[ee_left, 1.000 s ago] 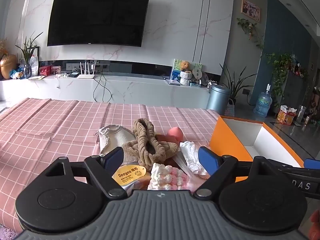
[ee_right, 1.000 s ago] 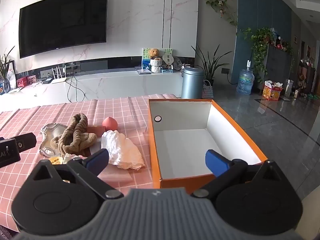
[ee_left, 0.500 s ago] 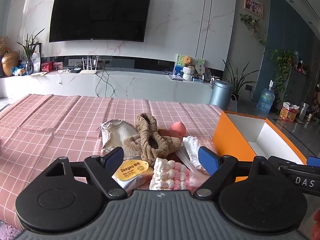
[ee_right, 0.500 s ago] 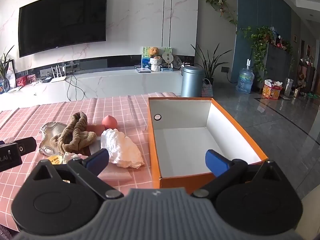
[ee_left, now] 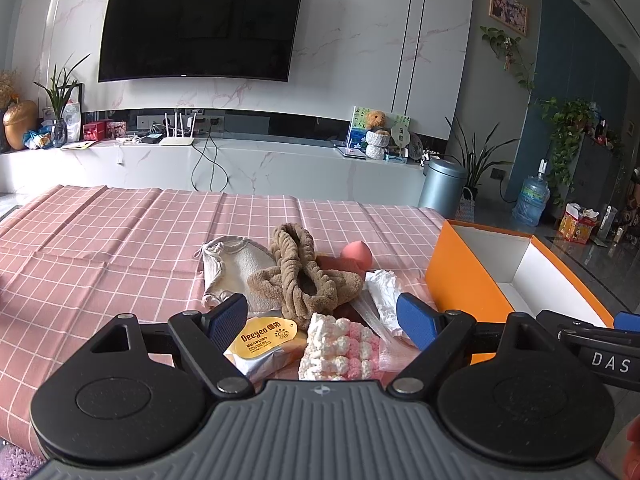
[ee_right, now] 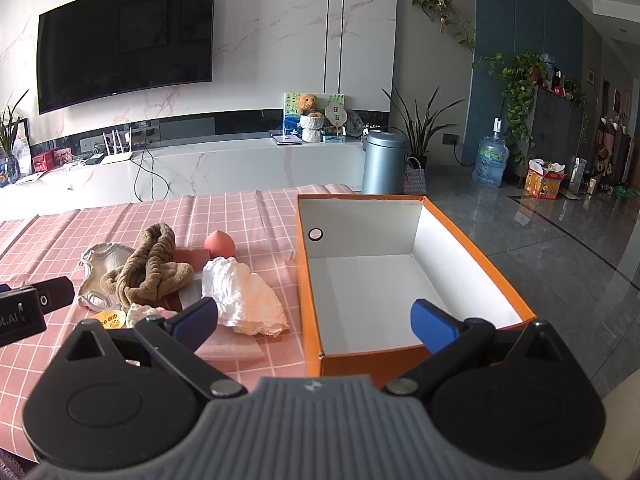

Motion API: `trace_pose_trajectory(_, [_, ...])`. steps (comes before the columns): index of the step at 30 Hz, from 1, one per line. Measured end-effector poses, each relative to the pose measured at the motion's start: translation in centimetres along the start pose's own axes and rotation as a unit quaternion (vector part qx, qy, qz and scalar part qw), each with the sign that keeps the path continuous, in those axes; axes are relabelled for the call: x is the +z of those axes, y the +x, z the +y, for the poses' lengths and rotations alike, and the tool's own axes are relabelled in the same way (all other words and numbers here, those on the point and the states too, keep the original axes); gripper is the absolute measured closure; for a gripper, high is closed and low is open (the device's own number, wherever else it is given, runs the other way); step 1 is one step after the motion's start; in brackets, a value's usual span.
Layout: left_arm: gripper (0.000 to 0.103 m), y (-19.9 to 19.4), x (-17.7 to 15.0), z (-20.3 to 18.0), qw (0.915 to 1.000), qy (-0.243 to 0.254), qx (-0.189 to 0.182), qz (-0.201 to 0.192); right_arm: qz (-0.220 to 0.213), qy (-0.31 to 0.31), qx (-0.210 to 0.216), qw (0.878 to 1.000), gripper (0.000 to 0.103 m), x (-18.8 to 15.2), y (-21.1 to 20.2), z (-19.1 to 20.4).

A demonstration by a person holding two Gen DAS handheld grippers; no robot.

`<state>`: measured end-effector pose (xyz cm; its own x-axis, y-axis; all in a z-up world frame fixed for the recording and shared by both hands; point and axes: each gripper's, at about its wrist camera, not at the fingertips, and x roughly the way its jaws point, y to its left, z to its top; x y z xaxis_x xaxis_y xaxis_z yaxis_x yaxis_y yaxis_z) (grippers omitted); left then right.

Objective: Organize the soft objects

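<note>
Both tools have eased slightly nearer the pile since the earlier frames. Left tool [ee_left: 322,314] is spread wide and empty, low over a white-and-pink knitted piece [ee_left: 340,350] and a yellow wipes packet [ee_left: 264,340] on the table [ee_left: 100,248]. Right tool [ee_right: 314,318] is also spread, empty, facing the empty orange box [ee_right: 400,280] beside the pile. Risk: the tangled brown headband [ee_left: 300,270] and crumpled white tissue [ee_right: 244,300] touch, so closing may snag both.
</note>
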<state>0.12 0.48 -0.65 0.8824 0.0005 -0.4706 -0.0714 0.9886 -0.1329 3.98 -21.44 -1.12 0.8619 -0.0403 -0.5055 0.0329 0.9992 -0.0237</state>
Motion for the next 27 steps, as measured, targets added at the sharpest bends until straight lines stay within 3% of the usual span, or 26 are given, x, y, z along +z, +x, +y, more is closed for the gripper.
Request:
trace_pose_trajectory(17, [0.004,0.0,-0.1,-0.1,1.0,-0.002,0.001,0.0,0.0,-0.001,-0.001,1.0,0.002,-1.0,0.1,-0.3])
trace_pose_trajectory(18, [0.004,0.0,-0.1,-0.1,1.0,-0.002,0.001,0.0,0.001,-0.002,-0.001,1.0,0.002,0.1,0.0,0.1])
trace_pose_trajectory(27, [0.004,0.0,-0.3,-0.3,1.0,-0.001,0.002,0.001,0.002,-0.003,-0.001,1.0,0.002,0.1,-0.1,0.1])
